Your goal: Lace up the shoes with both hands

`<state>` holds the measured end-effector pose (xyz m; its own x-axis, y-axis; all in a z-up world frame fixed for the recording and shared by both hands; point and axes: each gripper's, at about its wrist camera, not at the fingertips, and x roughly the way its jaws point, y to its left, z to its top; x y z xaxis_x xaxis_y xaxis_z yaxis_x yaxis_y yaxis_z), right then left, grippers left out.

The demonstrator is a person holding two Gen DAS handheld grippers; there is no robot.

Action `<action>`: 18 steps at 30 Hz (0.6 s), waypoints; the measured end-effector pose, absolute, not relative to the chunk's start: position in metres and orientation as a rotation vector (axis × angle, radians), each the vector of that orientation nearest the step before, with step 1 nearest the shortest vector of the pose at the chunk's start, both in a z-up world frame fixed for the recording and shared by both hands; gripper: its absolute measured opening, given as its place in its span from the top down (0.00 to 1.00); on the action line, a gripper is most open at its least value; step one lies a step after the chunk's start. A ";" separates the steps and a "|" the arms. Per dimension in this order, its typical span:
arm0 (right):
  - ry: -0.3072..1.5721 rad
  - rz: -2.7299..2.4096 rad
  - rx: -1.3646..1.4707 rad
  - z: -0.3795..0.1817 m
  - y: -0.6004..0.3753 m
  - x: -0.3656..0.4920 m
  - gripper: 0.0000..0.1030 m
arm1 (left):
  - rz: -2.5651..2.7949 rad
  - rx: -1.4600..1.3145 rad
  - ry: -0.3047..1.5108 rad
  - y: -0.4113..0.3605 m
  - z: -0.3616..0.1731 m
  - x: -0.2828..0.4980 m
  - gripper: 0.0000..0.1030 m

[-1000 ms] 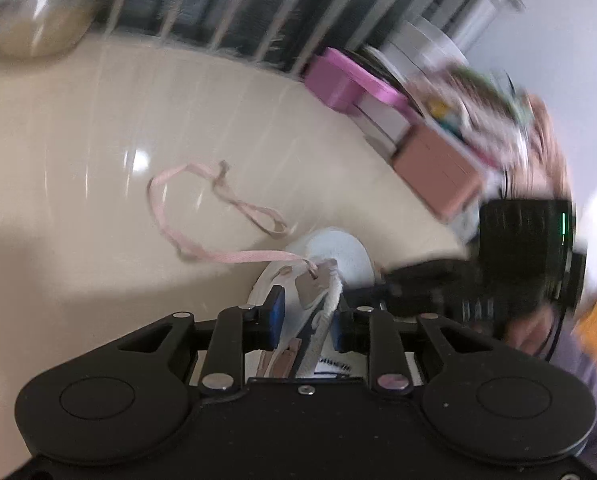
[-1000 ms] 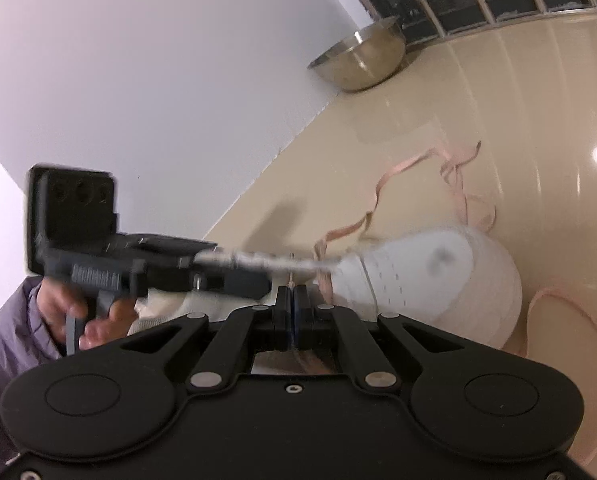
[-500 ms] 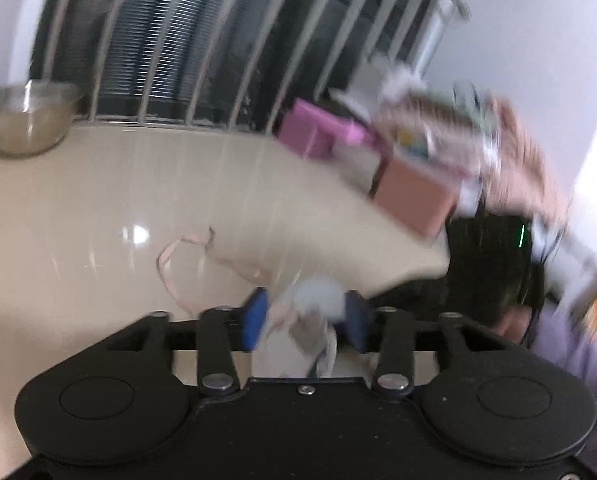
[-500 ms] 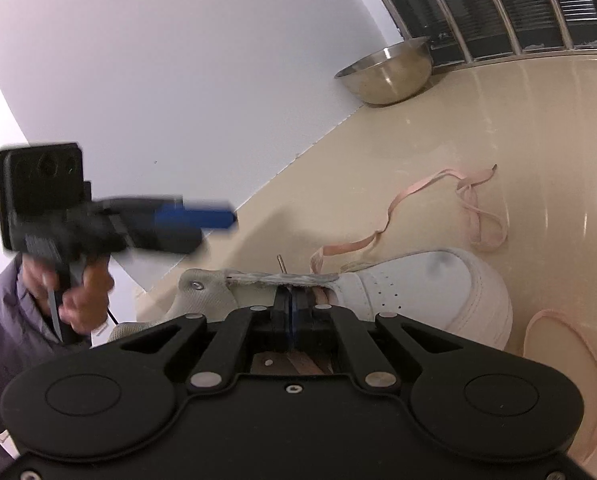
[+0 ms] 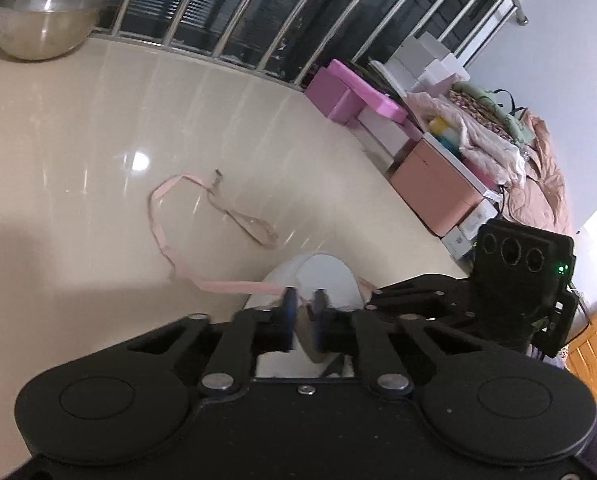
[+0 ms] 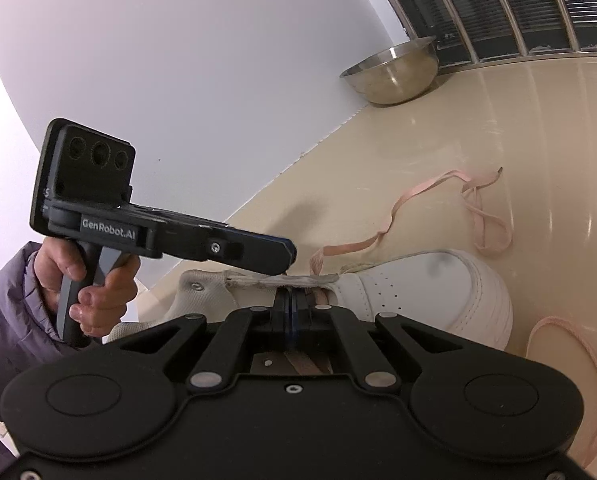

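Right wrist: smooth white shoe [image 6: 430,280], flat pink lace [image 6: 378,238].

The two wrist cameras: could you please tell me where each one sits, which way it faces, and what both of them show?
Left wrist: sits on the left tongs, looking along them over the white shoe toward the railing and boxes; the right tongs' body shows at right.
Right wrist: sits on the right tongs, shut at the shoe's eyelet flap, facing the wall; the left tongs, hand and sleeve show at left.
Shared: shoe, pink lace, steel bowl, floor.
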<state>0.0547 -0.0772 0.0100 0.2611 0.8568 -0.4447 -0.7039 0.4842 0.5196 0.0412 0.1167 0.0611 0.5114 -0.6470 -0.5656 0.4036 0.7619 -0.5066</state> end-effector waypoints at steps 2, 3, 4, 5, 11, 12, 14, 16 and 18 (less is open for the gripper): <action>0.755 1.067 0.233 0.010 -0.078 0.054 1.00 | -0.634 -0.334 0.809 0.116 0.061 0.039 0.98; 0.758 1.059 0.228 0.011 -0.078 0.053 1.00 | -0.625 -0.333 0.801 0.115 0.061 0.037 0.98; 0.761 1.051 0.223 0.013 -0.077 0.052 1.00 | -0.621 -0.333 0.793 0.112 0.061 0.035 0.99; 0.764 1.028 0.212 0.017 -0.077 0.049 0.98 | -0.618 -0.333 0.785 0.111 0.061 0.032 0.99; 0.604 0.839 0.174 0.065 -0.104 -0.036 0.52 | -0.643 -0.386 0.766 0.119 0.054 0.030 0.99; 0.622 0.786 0.190 0.065 -0.098 -0.047 0.52 | -0.647 -0.392 0.764 0.119 0.054 0.031 0.99; 0.656 0.678 0.220 0.066 -0.085 -0.069 0.52 | -0.647 -0.389 0.760 0.118 0.054 0.031 0.99; 0.665 0.635 0.224 0.059 -0.069 -0.074 0.52 | -0.641 -0.387 0.756 0.116 0.054 0.030 0.99; 0.645 0.629 0.224 0.054 -0.055 -0.075 0.56 | -0.634 -0.384 0.754 0.115 0.054 0.029 0.99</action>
